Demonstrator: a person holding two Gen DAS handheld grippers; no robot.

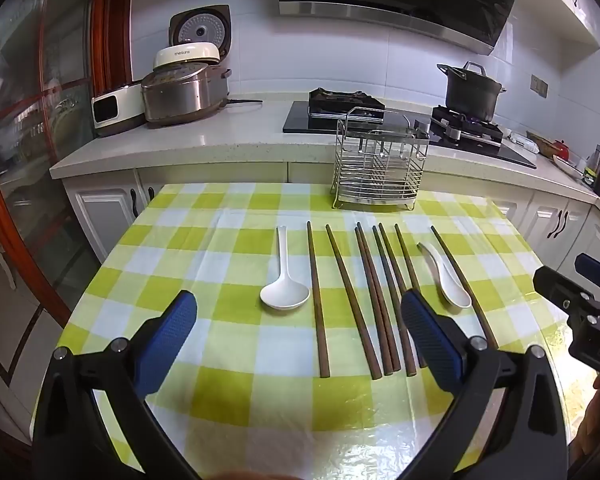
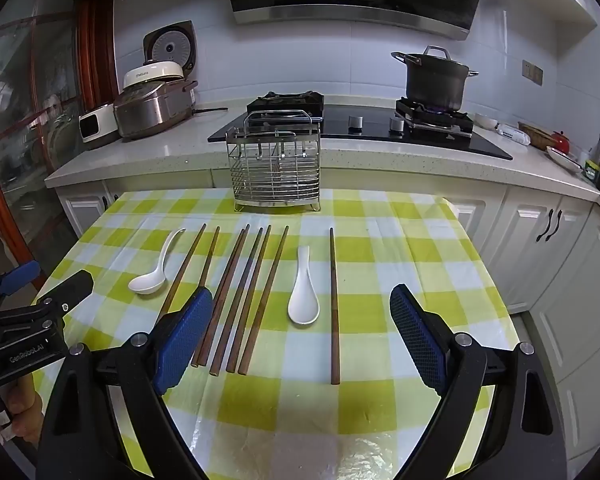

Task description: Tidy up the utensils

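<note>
Several brown wooden chopsticks (image 1: 374, 300) lie side by side on the green-and-white checked tablecloth (image 1: 228, 248). A large white spoon (image 1: 285, 280) lies at their left and a smaller white spoon (image 1: 448, 280) at their right. A wire utensil rack (image 1: 378, 168) stands at the table's far edge. In the right wrist view I see the chopsticks (image 2: 240, 296), the small spoon (image 2: 304, 292), the large spoon (image 2: 156, 264), one separate chopstick (image 2: 334, 304) and the rack (image 2: 276, 168). My left gripper (image 1: 298, 328) is open and empty above the near side. My right gripper (image 2: 300, 324) is open and empty too.
Behind the table runs a kitchen counter (image 1: 236, 132) with a rice cooker (image 1: 184, 88), a black hob (image 1: 340, 116) and a dark pot (image 1: 472, 88) on a lit burner. White cabinets (image 2: 540, 240) stand at the right. A glass door (image 1: 28, 140) is at the left.
</note>
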